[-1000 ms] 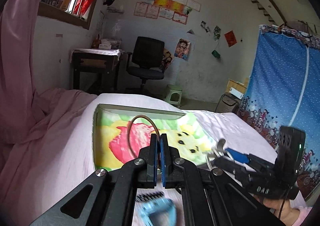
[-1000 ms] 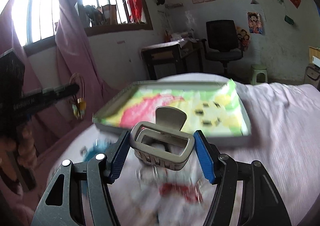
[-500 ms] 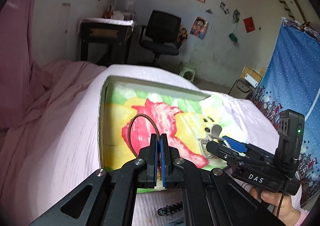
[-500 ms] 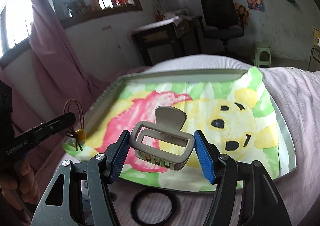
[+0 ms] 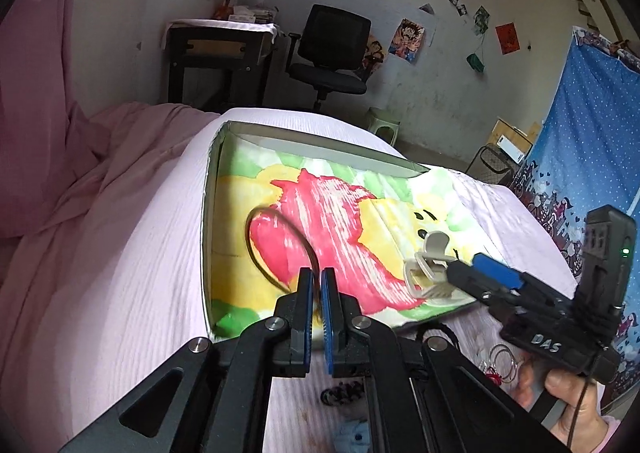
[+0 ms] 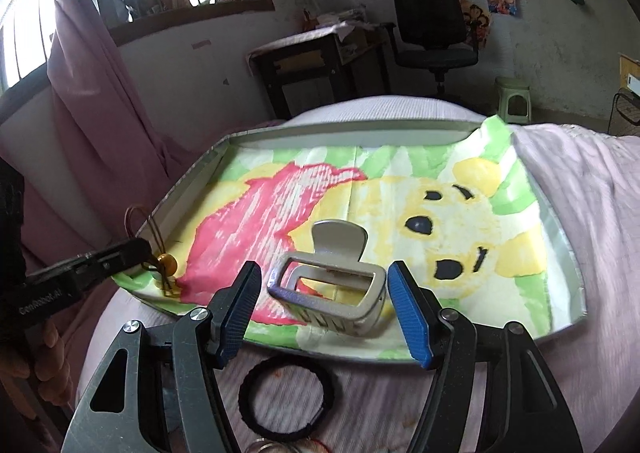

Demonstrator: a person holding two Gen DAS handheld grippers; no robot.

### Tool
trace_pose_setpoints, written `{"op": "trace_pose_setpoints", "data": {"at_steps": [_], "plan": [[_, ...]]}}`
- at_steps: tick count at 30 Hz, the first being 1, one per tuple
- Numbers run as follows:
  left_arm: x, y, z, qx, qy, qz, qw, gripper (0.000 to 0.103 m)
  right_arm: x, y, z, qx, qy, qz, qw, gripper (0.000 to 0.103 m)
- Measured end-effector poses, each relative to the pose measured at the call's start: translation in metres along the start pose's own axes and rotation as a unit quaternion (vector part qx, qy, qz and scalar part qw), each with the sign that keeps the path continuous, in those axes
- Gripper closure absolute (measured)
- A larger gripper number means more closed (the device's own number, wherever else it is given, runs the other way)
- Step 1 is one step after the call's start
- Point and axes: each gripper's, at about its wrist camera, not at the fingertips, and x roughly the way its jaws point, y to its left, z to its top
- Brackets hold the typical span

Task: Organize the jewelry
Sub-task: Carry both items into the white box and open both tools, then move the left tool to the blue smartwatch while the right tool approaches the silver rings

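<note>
A shallow grey tray [image 5: 320, 141] lined with a cartoon bear picture lies on the pink bed; it also shows in the right wrist view [image 6: 256, 135]. My left gripper [image 5: 317, 293] is at the tray's near left edge with a brown hair tie [image 5: 276, 245] between its slightly parted pads; its yellow bead [image 6: 167, 264] shows in the right wrist view. My right gripper [image 6: 322, 301] is open over the tray's near edge. A beige claw clip [image 6: 328, 289] lies between its fingers on the tray, free of the pads.
A black hair ring [image 6: 286, 397] lies on the bed just before the tray. Thin metal bangles [image 5: 505, 363], a dark clip [image 5: 344, 393] and a blue item [image 5: 352, 435] lie on the bed nearer me. A desk [image 5: 224, 53] and office chair [image 5: 332, 53] stand behind.
Both grippers have moved forward and down over the tray. The right gripper's jaws have opened and the claw clip now rests on the tray. The left pads have parted slightly.
</note>
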Motion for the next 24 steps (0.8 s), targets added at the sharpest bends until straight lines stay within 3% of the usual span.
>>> {"op": "trace_pose_setpoints", "data": {"at_steps": [5, 8, 12, 19, 24], "plan": [[-0.014, -0.004, -0.011, 0.000, -0.013, -0.003, 0.9999, 0.094, -0.030, -0.001, -0.005, -0.017, -0.029, -0.011, 0.999, 0.033], [-0.025, -0.005, -0.019, -0.003, -0.027, -0.005, 0.9996, 0.076, -0.053, 0.000, -0.010, -0.030, -0.051, -0.030, 0.998, 0.018], [-0.043, -0.009, -0.030, 0.000, -0.060, -0.002, 0.9982, 0.049, -0.085, -0.002, -0.018, -0.040, -0.081, -0.041, 0.995, 0.015], [-0.077, -0.025, -0.054, 0.025, -0.117, 0.005, 0.9928, 0.022, -0.131, -0.010, -0.035, -0.035, -0.127, -0.044, 0.990, 0.002], [-0.095, -0.033, -0.075, 0.028, -0.145, 0.006, 0.9890, 0.008, -0.156, -0.013, -0.054, -0.038, -0.158, -0.047, 0.986, 0.001]]}}
